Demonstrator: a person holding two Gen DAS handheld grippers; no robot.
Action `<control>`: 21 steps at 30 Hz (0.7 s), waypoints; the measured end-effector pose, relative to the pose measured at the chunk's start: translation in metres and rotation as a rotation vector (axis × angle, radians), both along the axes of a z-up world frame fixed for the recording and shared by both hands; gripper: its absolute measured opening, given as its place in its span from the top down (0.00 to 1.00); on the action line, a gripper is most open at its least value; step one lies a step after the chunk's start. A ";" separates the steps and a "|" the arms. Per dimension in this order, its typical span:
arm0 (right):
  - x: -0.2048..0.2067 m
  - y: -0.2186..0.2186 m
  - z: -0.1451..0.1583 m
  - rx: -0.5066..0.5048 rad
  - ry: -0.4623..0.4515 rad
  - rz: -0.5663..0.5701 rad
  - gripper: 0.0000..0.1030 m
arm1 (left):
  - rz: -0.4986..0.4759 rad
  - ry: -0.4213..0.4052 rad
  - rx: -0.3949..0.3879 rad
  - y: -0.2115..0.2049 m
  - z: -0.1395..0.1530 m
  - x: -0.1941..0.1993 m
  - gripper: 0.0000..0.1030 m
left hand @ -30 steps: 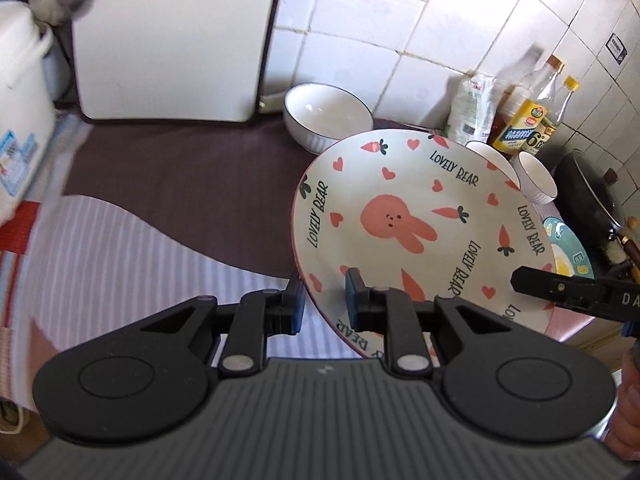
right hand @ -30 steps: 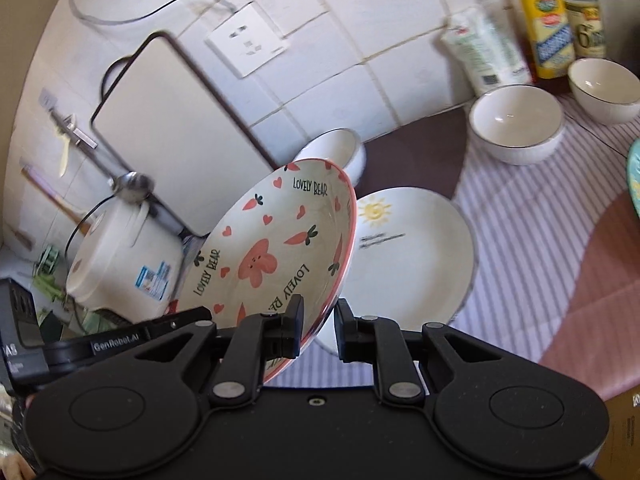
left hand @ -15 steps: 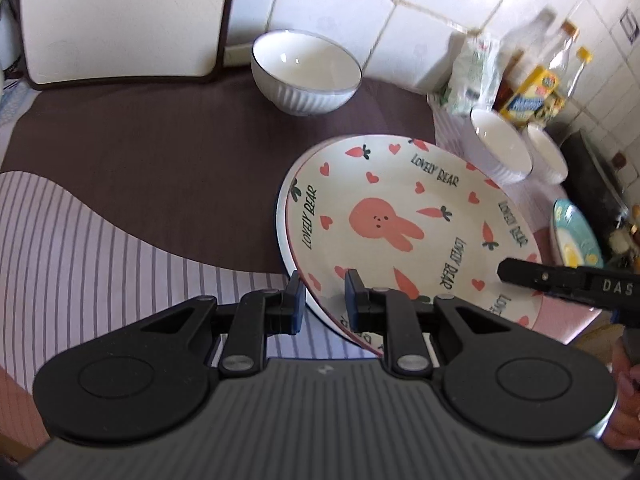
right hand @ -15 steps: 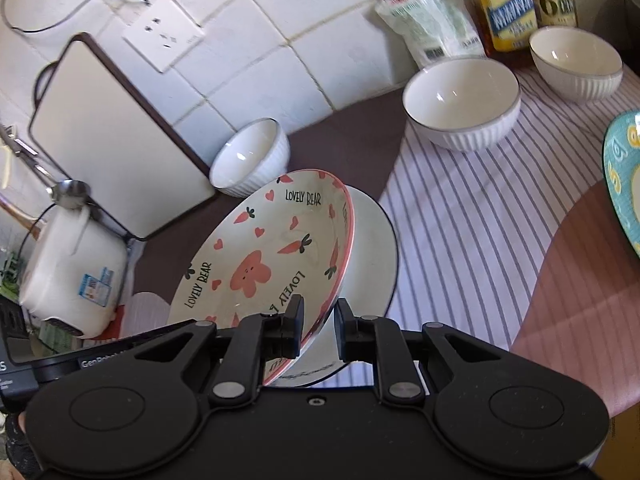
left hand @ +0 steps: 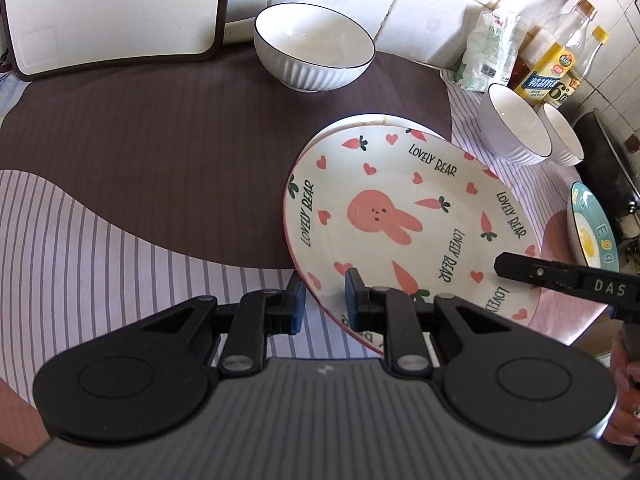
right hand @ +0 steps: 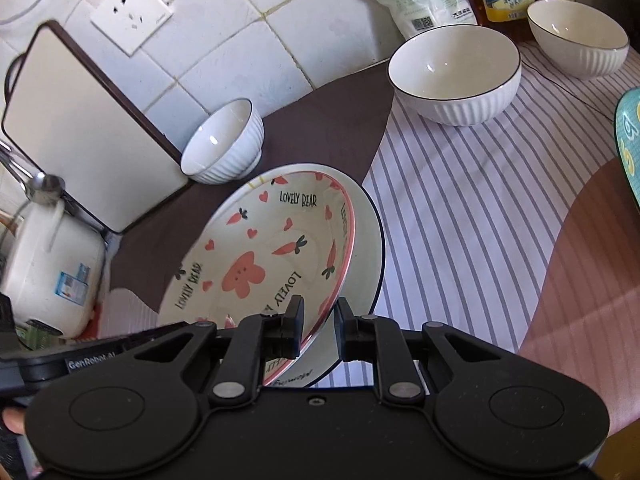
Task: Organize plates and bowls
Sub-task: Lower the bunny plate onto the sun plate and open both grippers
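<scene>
The pink-rimmed rabbit plate (left hand: 404, 216) (right hand: 264, 264) sits just above or on the plain white plate (right hand: 366, 240), whose far edge shows in the left wrist view (left hand: 360, 120). My left gripper (left hand: 323, 300) is shut on the rabbit plate's near-left rim. My right gripper (right hand: 318, 322) is shut on its opposite rim; its finger (left hand: 532, 272) shows in the left wrist view. Three white ribbed bowls stand on the counter: one by the cutting board (left hand: 314, 54) (right hand: 224, 142), and two at the right (left hand: 514, 128) (left hand: 562, 134) (right hand: 456, 74) (right hand: 578, 38).
A teal egg plate (left hand: 594, 232) (right hand: 628, 140) lies at the right edge. A white cutting board (left hand: 112, 12) (right hand: 80, 128) leans on the tiled wall. Oil bottles (left hand: 560, 68) and a white bag (left hand: 486, 56) stand at the back. A rice cooker (right hand: 48, 272) is at the left.
Both grippers have lowered the rabbit plate from a tilted, raised hold down over the white plate. It now lies much flatter and close to it.
</scene>
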State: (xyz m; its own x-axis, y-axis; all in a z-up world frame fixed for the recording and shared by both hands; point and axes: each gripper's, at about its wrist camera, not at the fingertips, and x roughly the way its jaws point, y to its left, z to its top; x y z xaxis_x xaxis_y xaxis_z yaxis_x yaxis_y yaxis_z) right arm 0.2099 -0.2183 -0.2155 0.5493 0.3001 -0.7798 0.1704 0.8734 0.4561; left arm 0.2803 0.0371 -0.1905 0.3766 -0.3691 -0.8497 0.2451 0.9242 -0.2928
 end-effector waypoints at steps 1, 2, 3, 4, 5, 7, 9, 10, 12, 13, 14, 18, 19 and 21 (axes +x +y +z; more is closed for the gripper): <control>0.001 0.003 0.001 -0.022 0.003 0.004 0.81 | -0.003 0.003 0.002 0.000 0.001 0.000 0.82; 0.002 0.007 0.002 -0.050 0.015 0.008 0.81 | -0.008 0.001 -0.004 -0.001 0.003 0.000 0.82; 0.003 0.013 0.004 -0.093 0.024 0.017 0.80 | -0.014 -0.006 -0.013 -0.002 0.005 -0.001 0.82; 0.003 0.020 0.007 -0.150 0.017 0.030 0.76 | -0.022 -0.012 -0.016 -0.002 0.007 -0.001 0.82; 0.003 0.028 0.010 -0.211 0.002 0.046 0.74 | -0.026 -0.008 -0.007 -0.004 0.007 -0.001 0.82; 0.004 0.037 0.015 -0.281 -0.011 0.059 0.72 | -0.003 0.015 -0.008 -0.003 0.005 0.001 0.82; 0.007 0.039 0.015 -0.300 -0.010 0.063 0.72 | 0.000 0.026 -0.020 -0.001 0.004 0.002 0.82; 0.009 0.038 0.013 -0.299 -0.002 0.062 0.72 | 0.000 0.030 -0.020 0.000 0.004 0.002 0.82; 0.009 0.034 0.009 -0.275 0.007 0.053 0.72 | -0.005 0.033 -0.004 -0.002 0.002 0.001 0.82; 0.008 0.034 0.009 -0.276 0.008 0.055 0.73 | -0.004 0.040 -0.002 -0.003 0.001 0.001 0.82; 0.008 0.036 0.009 -0.288 0.008 0.059 0.73 | 0.002 0.046 -0.005 -0.003 0.000 0.001 0.82; 0.011 0.044 0.004 -0.332 0.006 0.055 0.69 | 0.006 0.048 -0.009 -0.004 -0.003 -0.001 0.82; 0.012 0.046 0.003 -0.340 0.007 0.051 0.68 | 0.011 0.067 -0.018 -0.004 -0.005 0.000 0.82; 0.013 0.048 0.002 -0.369 0.000 0.045 0.67 | 0.024 0.084 -0.035 -0.002 -0.006 0.000 0.82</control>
State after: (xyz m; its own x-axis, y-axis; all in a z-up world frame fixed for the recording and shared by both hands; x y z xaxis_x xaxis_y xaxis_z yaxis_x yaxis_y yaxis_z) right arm 0.2225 -0.1699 -0.2139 0.5423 0.0223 -0.8399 0.1281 0.9858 0.1089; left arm 0.2807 0.0351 -0.1966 0.3135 -0.3909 -0.8654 0.1964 0.9183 -0.3436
